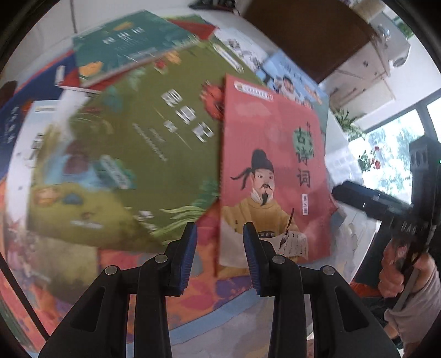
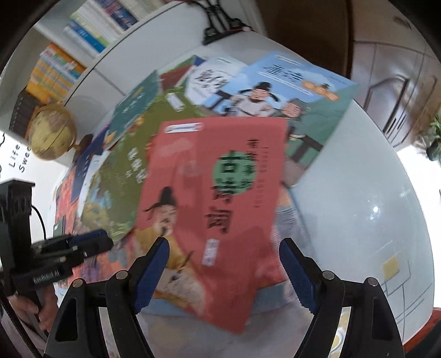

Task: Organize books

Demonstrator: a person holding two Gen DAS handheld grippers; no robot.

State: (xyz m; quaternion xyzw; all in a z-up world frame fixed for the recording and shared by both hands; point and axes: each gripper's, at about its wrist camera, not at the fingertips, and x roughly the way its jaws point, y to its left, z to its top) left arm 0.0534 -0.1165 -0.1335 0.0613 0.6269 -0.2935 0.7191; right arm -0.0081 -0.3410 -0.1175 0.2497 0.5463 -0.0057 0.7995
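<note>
Several books lie overlapping on a white table (image 2: 358, 192). On top is a salmon-red book (image 1: 275, 170) (image 2: 220, 192) with a robed poet on its cover. It partly covers an olive-green book (image 1: 143, 143) (image 2: 124, 170) and a light-blue book (image 1: 292, 82) (image 2: 289, 91). My left gripper (image 1: 219, 228) hovers over the red book's lower left edge, its jaws narrowly apart with nothing between them. My right gripper (image 2: 224, 242) stands wide open above the red book's lower part, pads clear of it. Each gripper shows in the other's view: the right gripper (image 1: 355, 192), the left gripper (image 2: 91, 242).
A dark-green book (image 1: 129, 46) (image 2: 135, 110), a white book (image 2: 209, 77), a navy book (image 2: 82, 165) and an orange patterned book (image 1: 206, 289) lie in the same pile. A globe (image 2: 52, 132) and a bookshelf (image 2: 69, 55) stand behind. Cables (image 2: 220, 24) lie at the far edge.
</note>
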